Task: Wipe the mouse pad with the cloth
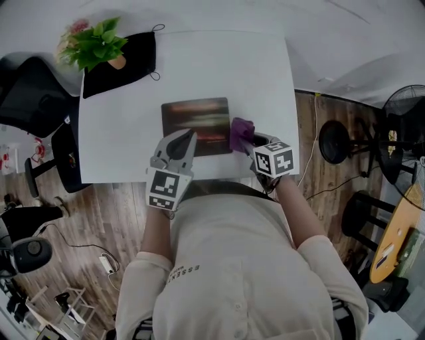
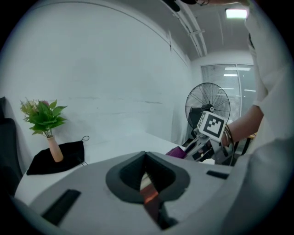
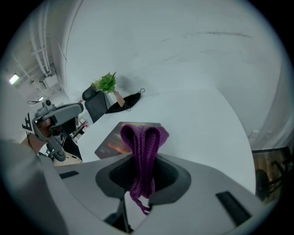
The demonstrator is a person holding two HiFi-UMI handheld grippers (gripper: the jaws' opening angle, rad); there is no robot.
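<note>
Plant (image 2: 43,117) in vase (image 2: 54,149), cloth (image 3: 144,142) in right tool (image 3: 143,176).

Soft, even indoor light fills the head view. The white table (image 1: 119,146) is bright, almost washed out, and shadows on it are faint. The wooden floor (image 1: 99,219) at lower left is dimmer, and lines bend toward the borders. Both gripper views are round fisheye pictures with black corners. In the left gripper view a ceiling lamp (image 2: 236,13) glares white at upper right, and the grey body of the left claw (image 2: 146,158) is soft and out of focus. In the right gripper view a small lamp (image 3: 14,79) shines at far left. The purple cloth (image 3: 142,137) in the right claw (image 3: 144,160) is fairly sharp, and the wall (image 3: 183,46) behind is pale and flat.
</note>
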